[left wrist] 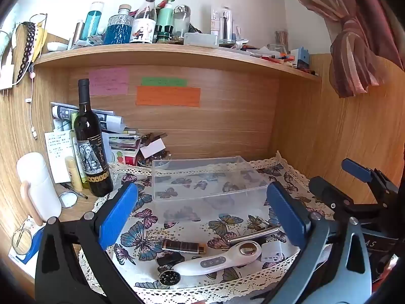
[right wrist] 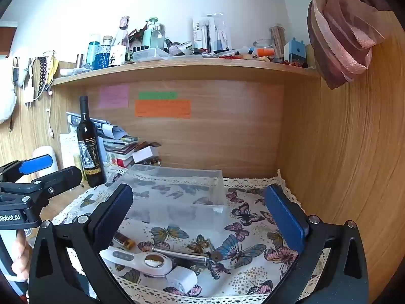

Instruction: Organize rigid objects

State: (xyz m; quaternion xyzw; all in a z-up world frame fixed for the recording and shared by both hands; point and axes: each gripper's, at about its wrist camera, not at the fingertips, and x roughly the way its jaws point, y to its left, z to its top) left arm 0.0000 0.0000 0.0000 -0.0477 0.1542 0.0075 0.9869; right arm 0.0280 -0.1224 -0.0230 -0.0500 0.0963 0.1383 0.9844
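A clear plastic box (left wrist: 205,177) (right wrist: 177,187) stands empty on the butterfly cloth (left wrist: 141,228) (right wrist: 253,228). In front of it lie a white handheld device with a round lens (left wrist: 220,259) (right wrist: 141,259), a brown lighter (left wrist: 183,246) (right wrist: 124,240), a metal rod (left wrist: 255,235) (right wrist: 179,253), a small white piece (left wrist: 272,250) (right wrist: 183,278) and a round black disc (left wrist: 169,277). My left gripper (left wrist: 202,217) is open and empty above these items. My right gripper (right wrist: 202,217) is open and empty, to their right.
A dark wine bottle (left wrist: 92,147) (right wrist: 89,147) stands left of the box, with papers and books (left wrist: 121,141) behind it and a white flask (left wrist: 38,185) further left. A cluttered shelf (left wrist: 164,55) hangs overhead. A wooden wall (right wrist: 341,164) closes the right side.
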